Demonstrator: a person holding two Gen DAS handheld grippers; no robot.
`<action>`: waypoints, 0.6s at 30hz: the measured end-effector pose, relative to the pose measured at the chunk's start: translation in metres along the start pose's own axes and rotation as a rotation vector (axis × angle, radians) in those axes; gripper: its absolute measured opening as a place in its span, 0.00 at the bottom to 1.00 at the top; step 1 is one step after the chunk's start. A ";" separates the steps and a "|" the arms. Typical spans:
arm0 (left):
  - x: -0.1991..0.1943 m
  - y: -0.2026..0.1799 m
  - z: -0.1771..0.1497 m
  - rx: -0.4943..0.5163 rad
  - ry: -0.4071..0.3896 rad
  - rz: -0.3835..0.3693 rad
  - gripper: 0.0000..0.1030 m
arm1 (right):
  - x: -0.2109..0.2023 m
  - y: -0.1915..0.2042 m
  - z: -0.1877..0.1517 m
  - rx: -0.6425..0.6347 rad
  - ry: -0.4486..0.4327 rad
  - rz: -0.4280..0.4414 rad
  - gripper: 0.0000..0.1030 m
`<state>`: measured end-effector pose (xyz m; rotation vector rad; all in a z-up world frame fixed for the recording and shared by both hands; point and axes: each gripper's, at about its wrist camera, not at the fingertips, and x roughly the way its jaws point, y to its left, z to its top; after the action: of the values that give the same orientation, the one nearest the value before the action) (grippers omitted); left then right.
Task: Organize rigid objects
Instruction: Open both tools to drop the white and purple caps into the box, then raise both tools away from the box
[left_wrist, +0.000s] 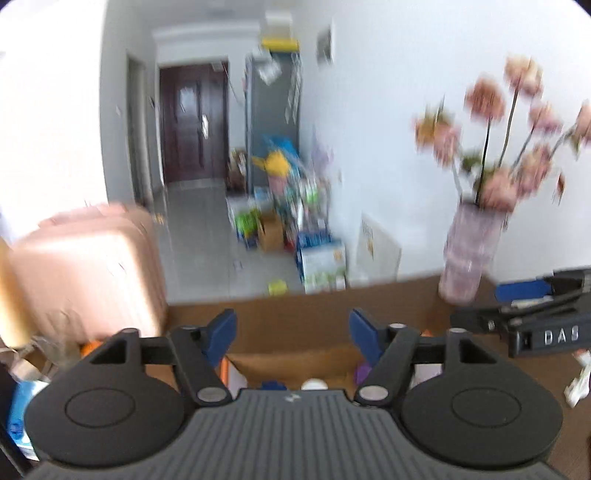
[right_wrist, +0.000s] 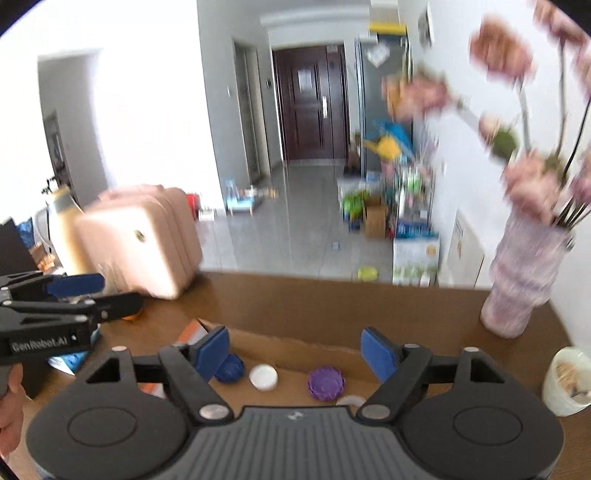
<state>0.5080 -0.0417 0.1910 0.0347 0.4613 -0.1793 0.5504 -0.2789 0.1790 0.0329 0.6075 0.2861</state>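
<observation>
A shallow cardboard box (right_wrist: 295, 350) lies on the brown table (right_wrist: 332, 299). In it I see a dark blue lid (right_wrist: 231, 369), a white lid (right_wrist: 263, 376), a purple lid (right_wrist: 325, 382) and a pale lid (right_wrist: 351, 400). My right gripper (right_wrist: 295, 354) is open and empty, held above the box. My left gripper (left_wrist: 293, 338) is open and empty over the same box (left_wrist: 295, 358), where a white lid (left_wrist: 314, 384) and a purple lid (left_wrist: 364, 371) peek out. Each gripper shows in the other's view, the left (right_wrist: 70, 295) and the right (left_wrist: 528, 306).
A pink vase of flowers (right_wrist: 524, 280) stands at the table's far right corner, with a white cup (right_wrist: 567, 380) nearer. A pink suitcase (right_wrist: 140, 240) stands off the table's left edge. Clutter lines the hallway wall beyond.
</observation>
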 end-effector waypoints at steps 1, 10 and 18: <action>-0.017 -0.001 0.003 -0.003 -0.028 0.011 0.73 | -0.016 0.005 0.001 -0.008 -0.026 -0.004 0.80; -0.124 -0.020 -0.012 0.023 -0.240 0.097 0.87 | -0.134 0.041 -0.020 -0.003 -0.311 -0.009 0.91; -0.184 -0.034 -0.058 0.021 -0.381 0.134 1.00 | -0.198 0.056 -0.083 0.046 -0.536 -0.025 1.00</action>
<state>0.3144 -0.0410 0.2209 0.0506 0.0765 -0.0561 0.3340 -0.2840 0.2280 0.1417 0.0821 0.2263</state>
